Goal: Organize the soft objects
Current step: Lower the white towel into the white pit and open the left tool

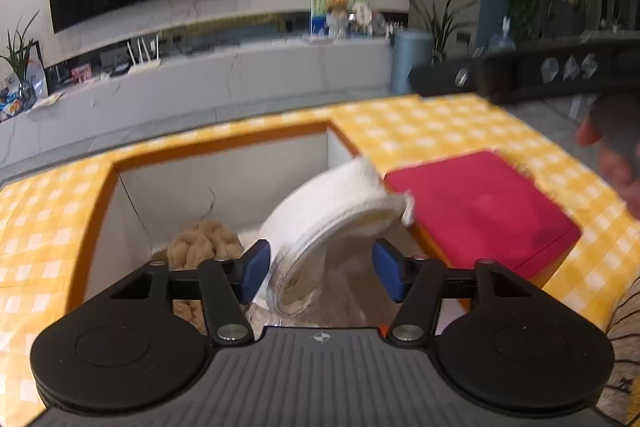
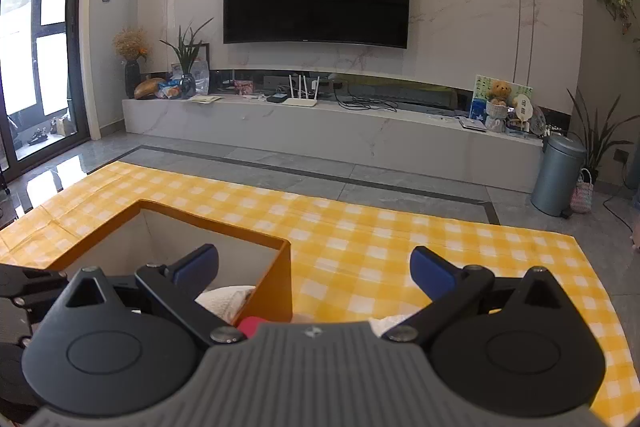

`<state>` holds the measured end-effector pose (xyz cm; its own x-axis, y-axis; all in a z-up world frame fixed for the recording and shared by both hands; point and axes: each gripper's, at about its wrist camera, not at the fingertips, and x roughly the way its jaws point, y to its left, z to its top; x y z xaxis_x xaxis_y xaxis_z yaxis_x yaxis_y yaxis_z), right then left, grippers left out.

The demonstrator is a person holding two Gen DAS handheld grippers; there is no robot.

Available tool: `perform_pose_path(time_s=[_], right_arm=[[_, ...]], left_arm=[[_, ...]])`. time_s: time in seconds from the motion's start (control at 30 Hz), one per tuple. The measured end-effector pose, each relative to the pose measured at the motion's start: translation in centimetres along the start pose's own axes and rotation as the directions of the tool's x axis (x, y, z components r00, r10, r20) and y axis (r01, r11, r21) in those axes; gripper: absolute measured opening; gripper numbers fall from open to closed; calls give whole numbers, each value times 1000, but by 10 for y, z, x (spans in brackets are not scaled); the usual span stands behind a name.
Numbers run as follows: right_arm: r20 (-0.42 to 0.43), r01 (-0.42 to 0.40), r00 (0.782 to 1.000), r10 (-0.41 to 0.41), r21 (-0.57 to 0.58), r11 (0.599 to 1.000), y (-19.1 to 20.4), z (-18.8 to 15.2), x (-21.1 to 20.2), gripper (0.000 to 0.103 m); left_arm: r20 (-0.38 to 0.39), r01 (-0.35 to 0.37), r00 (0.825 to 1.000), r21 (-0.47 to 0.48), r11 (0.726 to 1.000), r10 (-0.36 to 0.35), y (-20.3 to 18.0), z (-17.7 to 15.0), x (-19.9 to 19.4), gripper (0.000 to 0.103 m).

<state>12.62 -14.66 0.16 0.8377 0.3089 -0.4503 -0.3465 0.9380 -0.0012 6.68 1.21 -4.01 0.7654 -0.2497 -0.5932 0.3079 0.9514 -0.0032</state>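
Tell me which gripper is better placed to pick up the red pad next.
Right, probably. The right gripper is open and empty near the red pad; the left gripper hangs over the box at the white roll.

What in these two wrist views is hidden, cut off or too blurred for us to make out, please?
- Left wrist view: motion blur smears the white roll in the orange box; whether it rests or is falling is unclear.
- The tan knitted item is half hidden by the left gripper.
- Right wrist view: the right gripper body covers most of the red cushion.

The left wrist view is motion-blurred. The tissue roll (image 1: 336,195) is partly hidden behind the left gripper (image 1: 320,271). The red cushion (image 2: 249,326) barely peeks out in the right view.
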Motion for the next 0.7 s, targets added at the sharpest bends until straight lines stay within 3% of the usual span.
perform_pose_path(time_s=[0.13, 0.2, 0.27, 0.3, 0.33, 0.37, 0.47, 0.53, 0.7], right_arm=[[-3, -58, 998, 58, 8, 998, 2, 2, 0, 95], [-16, -93, 996, 92, -14, 996, 8, 7, 2, 71], [-48, -117, 992, 115, -49, 992, 17, 15, 6, 40], [-60, -136, 990, 132, -73, 988, 24, 19, 7, 32], [-76, -168, 984, 161, -102, 980, 31, 23, 10, 18], [-100, -206, 976, 194, -131, 970, 41, 26, 12, 14], [-231, -264, 950, 211, -226, 938, 72, 30, 31, 14], [-322, -276, 931, 169, -324, 905, 94, 27, 46, 14], [-523, -296, 852, 23, -445, 845, 125, 6, 92, 14]], left_arm=[[34, 88, 996, -107, 990, -85, 17, 5, -27, 79], [44, 81, 996, -160, 984, -75, 28, 7, -39, 79], [63, 12, 998, -190, 982, 0, 37, 9, -49, 79], [73, -30, 996, -203, 979, 46, 41, 10, -52, 79], [82, -66, 993, -219, 973, 86, 45, 12, -54, 79], [85, -96, 989, -239, 966, 120, 49, 11, -57, 79], [74, -149, 981, -284, 947, 177, 56, 12, -63, 79], [62, -189, 975, -289, 938, 215, 59, 11, -64, 79], [-29, -255, 965, -324, 911, 260, 73, 6, -57, 79]])
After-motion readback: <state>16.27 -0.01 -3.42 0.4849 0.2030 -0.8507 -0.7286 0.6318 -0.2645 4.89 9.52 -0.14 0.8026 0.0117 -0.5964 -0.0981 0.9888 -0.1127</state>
